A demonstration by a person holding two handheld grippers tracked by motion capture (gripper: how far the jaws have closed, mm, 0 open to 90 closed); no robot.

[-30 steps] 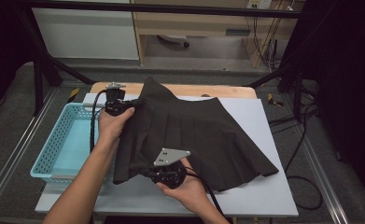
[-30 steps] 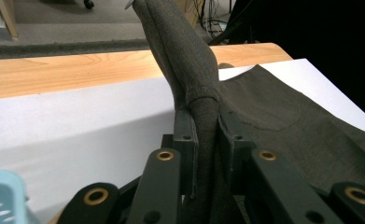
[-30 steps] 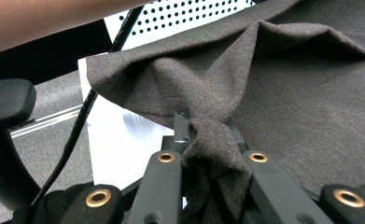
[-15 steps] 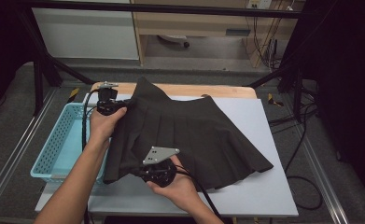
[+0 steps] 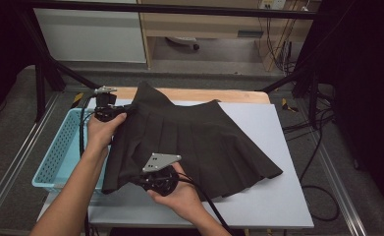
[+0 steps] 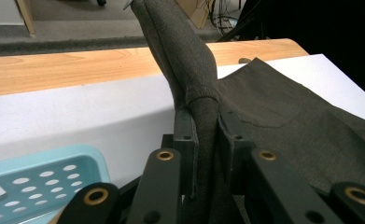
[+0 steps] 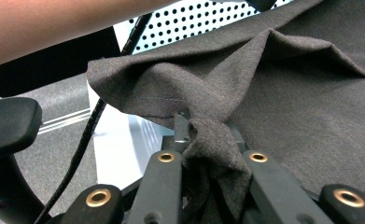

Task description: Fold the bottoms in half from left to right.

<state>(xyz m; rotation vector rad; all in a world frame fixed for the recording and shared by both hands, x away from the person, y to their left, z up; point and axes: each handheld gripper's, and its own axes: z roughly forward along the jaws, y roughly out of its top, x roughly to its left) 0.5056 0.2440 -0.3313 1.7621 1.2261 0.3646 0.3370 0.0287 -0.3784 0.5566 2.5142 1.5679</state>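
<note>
Left gripper (image 5: 115, 114), clamped on the skirt (image 5: 199, 142) at its ten-o'clock corner; right gripper (image 5: 148, 181), clamped on the seven-o'clock hem. Skirt lies flat on the table (image 5: 278, 196), its long axis running toward four o'clock.

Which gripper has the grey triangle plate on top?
The right gripper, near the table's front edge, carries the grey plate. The left gripper, by the blue basket, has none. Both hold the dark skirt.

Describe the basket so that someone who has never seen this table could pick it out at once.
Start at the white table top and go to its left edge. The basket sits there, partly under the dark skirt. It alone is pale blue plastic, with walls dotted with small holes.
</note>
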